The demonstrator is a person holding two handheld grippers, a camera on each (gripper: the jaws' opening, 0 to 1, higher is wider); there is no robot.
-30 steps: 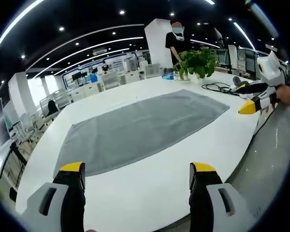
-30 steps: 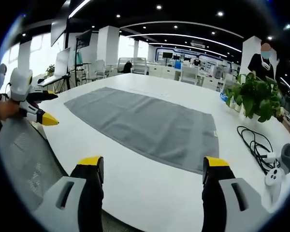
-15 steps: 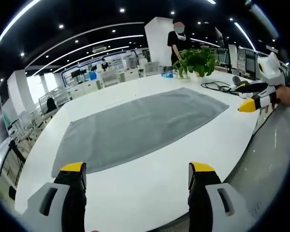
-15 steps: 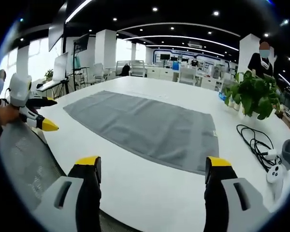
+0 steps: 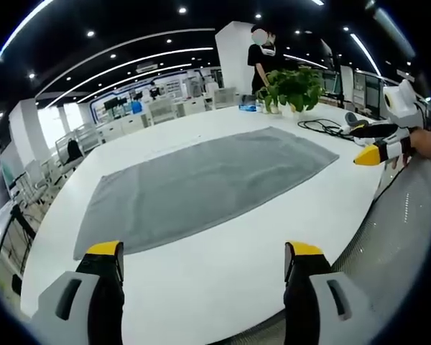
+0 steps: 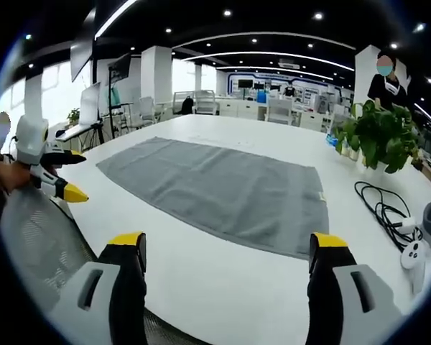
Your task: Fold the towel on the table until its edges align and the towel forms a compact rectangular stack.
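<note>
Fingers of both grippers stand wide apart and hold nothing: the left gripper (image 5: pixel 201 251) hangs over the near edge of the bench (image 5: pixel 223 287), short of the towel's near left corner, and the right gripper (image 6: pixel 226 244) hangs over the same edge, short of the towel's near right corner. Neither touches the cloth.

Spread flat and unfolded, the grey towel (image 5: pixel 201 183) lies in a single layer along the middle of the white bench, its long near edge running roughly parallel to the bench edge, with bare white surface between that edge and the yellow fingertips (image 5: pixel 104 249).

Beyond the towel's right end, a black cable (image 6: pixel 379 208) lies in loops beside a white controller (image 6: pixel 416 251), both well apart from the cloth. Behind them a leafy plant (image 6: pixel 377 136) stands on the bench, and a person (image 6: pixel 384 75) in dark clothes stands past it. A mesh chair back (image 6: pixel 36 244) shows just below the bench edge, between the two grippers.
</note>
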